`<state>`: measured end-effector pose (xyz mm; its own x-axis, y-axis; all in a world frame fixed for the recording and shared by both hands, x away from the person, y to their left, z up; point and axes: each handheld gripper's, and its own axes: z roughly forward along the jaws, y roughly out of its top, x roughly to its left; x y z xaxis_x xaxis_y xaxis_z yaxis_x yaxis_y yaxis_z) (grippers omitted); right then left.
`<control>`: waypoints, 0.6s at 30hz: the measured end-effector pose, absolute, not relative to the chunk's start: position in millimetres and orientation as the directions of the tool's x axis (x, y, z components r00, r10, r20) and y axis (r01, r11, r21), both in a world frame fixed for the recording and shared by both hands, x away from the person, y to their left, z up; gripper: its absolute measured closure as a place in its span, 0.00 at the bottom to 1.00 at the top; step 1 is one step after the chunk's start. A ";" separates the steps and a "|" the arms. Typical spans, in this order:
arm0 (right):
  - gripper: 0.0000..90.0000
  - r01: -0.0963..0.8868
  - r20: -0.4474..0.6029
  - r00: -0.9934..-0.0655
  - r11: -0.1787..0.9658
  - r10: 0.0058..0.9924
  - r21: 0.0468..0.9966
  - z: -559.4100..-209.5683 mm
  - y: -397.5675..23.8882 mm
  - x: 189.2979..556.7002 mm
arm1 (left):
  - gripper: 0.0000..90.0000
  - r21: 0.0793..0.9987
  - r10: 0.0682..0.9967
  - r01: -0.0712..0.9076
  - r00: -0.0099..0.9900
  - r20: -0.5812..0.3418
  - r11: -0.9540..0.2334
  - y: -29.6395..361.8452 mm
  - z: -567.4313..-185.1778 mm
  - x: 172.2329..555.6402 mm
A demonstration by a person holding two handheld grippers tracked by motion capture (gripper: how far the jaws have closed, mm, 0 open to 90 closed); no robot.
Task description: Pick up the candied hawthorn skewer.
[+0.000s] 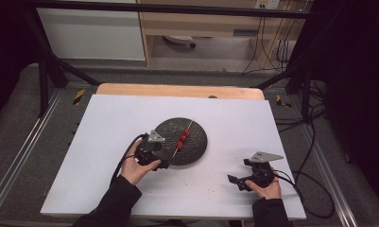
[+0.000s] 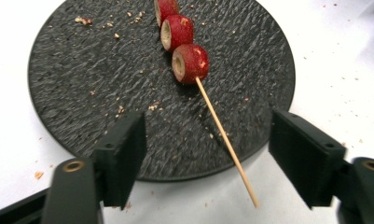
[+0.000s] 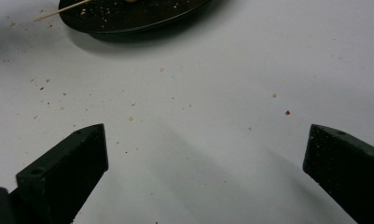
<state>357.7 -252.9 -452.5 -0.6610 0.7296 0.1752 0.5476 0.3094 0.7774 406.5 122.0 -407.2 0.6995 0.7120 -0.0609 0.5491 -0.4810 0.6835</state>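
Lying on the dark plate (image 2: 82, 84), the skewer (image 2: 224, 137) with 3 red fruits (image 2: 190, 63) is seen between the left gripper (image 2: 208, 158)'s part-open, empty jaws, running from 5 to 11 o'clock; the wide-open right gripper (image 3: 205, 172) is farther off.

A white table top (image 1: 107, 142) fills the middle of the high view, with a strip of bare wood (image 1: 177, 90) along its far edge. A round black textured plate (image 1: 196, 146) lies directly on it, just right of centre. Fine brown and red crumbs (image 3: 128, 112) are scattered over the white surface near the plate, thickest in the left half of the right gripper view.
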 end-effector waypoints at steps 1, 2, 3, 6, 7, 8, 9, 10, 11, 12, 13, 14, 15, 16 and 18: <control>0.01 0.548 0.176 -0.661 0.309 0.730 0.778 -452.4 -252.9 357.7 | 0.35 0.678 0.715 0.554 0.696 -0.058 -0.484 120.1 -408.0 407.8; 0.01 0.548 0.176 -0.661 0.309 0.730 0.778 -452.4 -252.9 357.7 | 0.35 0.676 0.720 0.560 0.691 -0.063 -0.478 117.9 -409.1 408.9; 0.01 0.546 0.174 -0.662 0.310 0.729 0.778 -452.4 -253.0 357.9 | 0.36 0.671 0.721 0.566 0.689 -0.067 -0.479 116.4 -409.9 410.3; 0.01 0.546 0.174 -0.662 0.311 0.729 0.778 -452.4 -253.0 357.8 | 0.41 0.657 0.731 0.584 0.678 -0.073 -0.477 112.0 -412.9 414.6; 0.01 0.544 0.172 -0.664 0.312 0.728 0.779 -452.5 -253.1 358.0 | 0.43 0.653 0.734 0.587 0.676 -0.068 -0.479 111.0 -413.5 415.9; 0.01 0.544 0.172 -0.664 0.312 0.728 0.779 -452.5 -253.1 358.0 | 0.43 0.652 0.738 0.590 0.671 -0.068 -0.476 110.0 -414.1 416.5; 0.01 0.544 0.172 -0.664 0.312 0.728 0.779 -452.5 -253.1 358.0 | 0.48 0.650 0.742 0.591 0.668 -0.063 -0.478 108.9 -414.4 417.6; 0.01 0.546 0.174 -0.663 0.311 0.728 0.778 -452.4 -253.0 358.0 | 0.50 0.650 0.745 0.595 0.664 -0.067 -0.472 107.9 -414.7 418.1; 0.01 0.546 0.174 -0.663 0.311 0.728 0.778 -452.4 -253.0 358.0 | 0.50 0.650 0.747 0.599 0.661 -0.070 -0.469 106.9 -414.9 418.8; 0.01 0.545 0.174 -0.664 0.311 0.727 0.779 -452.4 -253.1 358.1 | 0.55 0.646 0.750 0.605 0.657 -0.075 -0.465 105.5 -415.0 419.7; 0.01 0.545 0.174 -0.664 0.311 0.727 0.779 -452.4 -253.1 358.1 | 0.55 0.644 0.750 0.606 0.657 -0.075 -0.467 104.7 -415.1 420.2; 0.01 0.544 0.173 -0.665 0.311 0.727 0.779 -452.4 -253.1 358.2 | 0.57 0.643 0.754 0.608 0.653 -0.073 -0.465 102.9 -415.3 420.8; 0.01 0.543 0.172 -0.665 0.313 0.726 0.779 -452.4 -253.2 358.2 | 0.62 0.638 0.753 0.611 0.653 -0.074 -0.468 101.8 -415.3 421.3; 0.01 0.544 0.173 -0.665 0.312 0.726 0.779 -452.3 -253.3 358.2 | 0.63 0.635 0.754 0.614 0.653 -0.074 -0.469 100.9 -415.4 421.7; 0.01 0.544 0.174 -0.665 0.312 0.726 0.779 -452.3 -253.3 358.2 | 0.64 0.627 0.754 0.618 0.653 -0.072 -0.475 98.3 -415.6 423.2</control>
<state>358.2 -253.3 -452.3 -0.6654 0.7260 0.1736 0.5436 0.3120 0.7792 423.2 98.3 -415.6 0.6525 0.7544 -0.0715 0.6175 -0.4747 0.6272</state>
